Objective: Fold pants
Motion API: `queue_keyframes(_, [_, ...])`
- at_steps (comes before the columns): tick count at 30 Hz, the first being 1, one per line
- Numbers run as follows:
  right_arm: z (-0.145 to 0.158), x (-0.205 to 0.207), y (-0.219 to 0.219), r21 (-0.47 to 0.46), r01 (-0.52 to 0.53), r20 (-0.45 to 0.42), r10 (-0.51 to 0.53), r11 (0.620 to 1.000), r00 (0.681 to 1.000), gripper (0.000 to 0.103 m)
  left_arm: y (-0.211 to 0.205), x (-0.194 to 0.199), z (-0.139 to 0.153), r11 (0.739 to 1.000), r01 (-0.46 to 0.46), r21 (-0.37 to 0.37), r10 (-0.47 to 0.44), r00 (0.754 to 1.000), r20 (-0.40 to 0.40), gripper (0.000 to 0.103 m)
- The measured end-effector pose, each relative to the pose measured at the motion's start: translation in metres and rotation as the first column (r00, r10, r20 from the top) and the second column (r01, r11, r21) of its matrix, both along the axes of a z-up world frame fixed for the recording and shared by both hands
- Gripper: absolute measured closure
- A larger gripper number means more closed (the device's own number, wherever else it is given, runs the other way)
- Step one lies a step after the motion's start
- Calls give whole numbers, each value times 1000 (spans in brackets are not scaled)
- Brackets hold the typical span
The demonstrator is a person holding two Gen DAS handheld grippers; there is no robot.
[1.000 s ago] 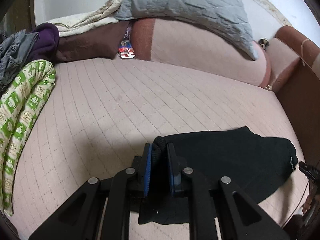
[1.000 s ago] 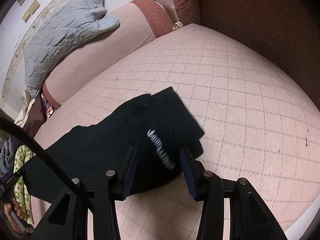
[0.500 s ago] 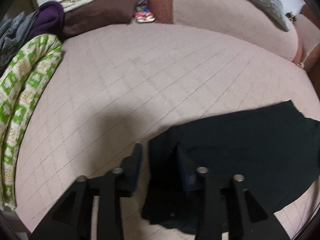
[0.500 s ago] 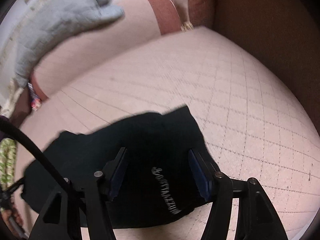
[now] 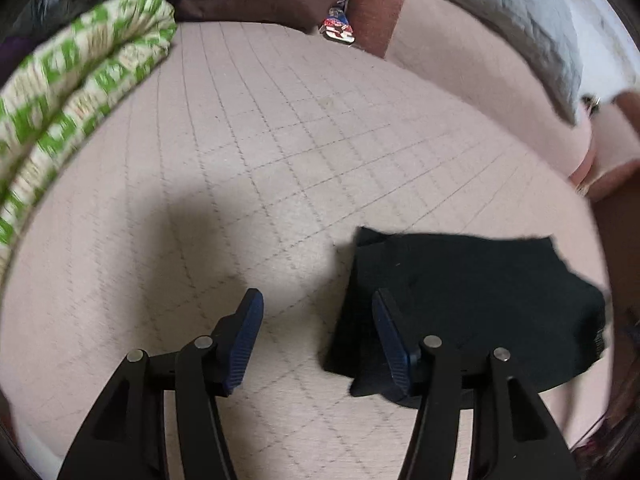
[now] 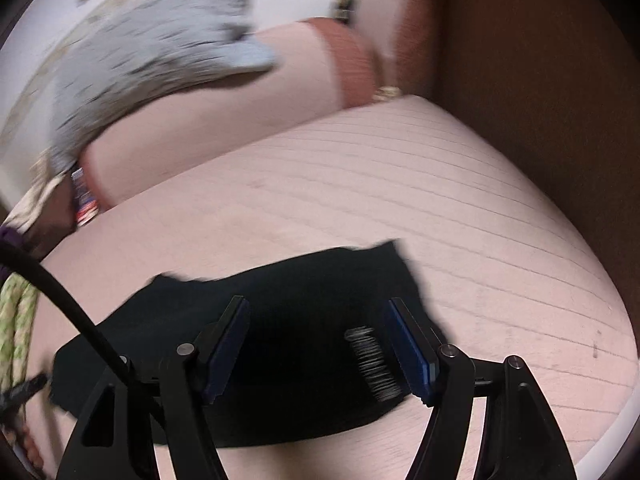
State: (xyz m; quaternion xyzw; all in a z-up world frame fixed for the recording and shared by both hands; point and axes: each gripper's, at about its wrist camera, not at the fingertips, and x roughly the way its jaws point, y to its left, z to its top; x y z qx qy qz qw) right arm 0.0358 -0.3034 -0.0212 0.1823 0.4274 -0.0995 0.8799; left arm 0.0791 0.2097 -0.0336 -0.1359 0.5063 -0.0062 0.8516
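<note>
Dim indoor light, motion blur, fisheye-warped dark edges

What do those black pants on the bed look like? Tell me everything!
The black pants are folded into a flat bundle of soft, dark cloth lying on the pink quilted bed cover. White lettering runs along one part, too blurred to read. The edges look a little uneven. Both grippers have their jaws open above it, gripping nothing.

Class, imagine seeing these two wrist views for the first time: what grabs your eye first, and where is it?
The black pants lie folded on the pale quilted bed, ahead of both open grippers, left and right. A green-patterned blanket runs along the bed's left edge, and a grey quilt drapes the bolster behind.
</note>
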Motion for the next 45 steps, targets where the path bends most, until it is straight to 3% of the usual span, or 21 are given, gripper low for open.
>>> queue_keyframes(3, [6, 4, 47, 14, -140, 0, 140, 990, 990, 29, 0, -4, -6, 999, 2, -39, -1, 1000, 26, 46])
queue_keyframes(6, [7, 20, 105, 49, -289, -33, 291, 956, 956, 29, -1, -7, -20, 997, 6, -78, -4, 1000, 22, 47])
queue_keyframes(8, [6, 30, 146, 75, -380, -56, 384, 922, 922, 29, 2, -13, -29, 994, 17, -107, -11, 999, 48, 49])
queue_keyframes(11, [4, 45, 206, 112, -491, -91, 501, 864, 861, 28, 8, -22, -30, 989, 58, -139, -44, 994, 104, 64])
queue_keyframes(16, [-10, 84, 305, 201, -598, -146, 627, 776, 765, 28, 18, -25, -36, 968, 67, -244, -38, 992, 121, 63])
queue_keyframes(22, [-32, 123, 392, 167, -646, -253, 665, 745, 702, 28, 20, -27, -34, 964, 89, -251, -60, 991, 121, 56])
queue_keyframes(25, [-46, 132, 413, 141, -651, -318, 656, 746, 684, 29, 21, -29, -33, 973, 89, -215, -64, 991, 119, 55])
queue_keyframes(29, [-62, 143, 428, 102, -654, -388, 636, 749, 667, 28, 23, -32, -33, 968, 94, -232, -69, 991, 111, 53])
queue_keyframes(34, [-82, 155, 448, 88, -693, -474, 642, 715, 602, 14, 16, -34, -33, 967, 110, -229, -85, 989, 118, 43])
queue_keyframes(36, [-85, 156, 455, 60, -713, -501, 638, 699, 584, 15, 11, -33, -34, 973, 112, -203, -87, 988, 126, 42])
queue_keyframes(38, [-85, 153, 460, 13, -736, -510, 638, 677, 578, 24, 5, -35, -33, 978, 114, -173, -91, 986, 136, 43])
queue_keyframes(39, [-84, 151, 462, -17, -745, -508, 636, 666, 580, 37, 1, -35, -32, 979, 123, -162, -100, 985, 142, 55])
queue_keyframes(40, [-83, 150, 467, -36, -749, -506, 635, 661, 584, 59, -3, -35, -33, 970, 153, -187, -127, 982, 141, 72])
queue_keyframes(41, [-81, 149, 466, -55, -750, -506, 629, 659, 590, 69, -6, -33, -35, 958, 176, -227, -150, 981, 126, 90])
queue_keyframes(43, [-77, 147, 459, -54, -742, -494, 628, 668, 602, 81, -11, -35, -34, 956, 163, -243, -134, 982, 133, 90])
queue_keyframes(45, [-70, 145, 449, -31, -729, -458, 639, 684, 618, 82, -16, -38, -28, 957, 170, -234, -137, 979, 150, 90])
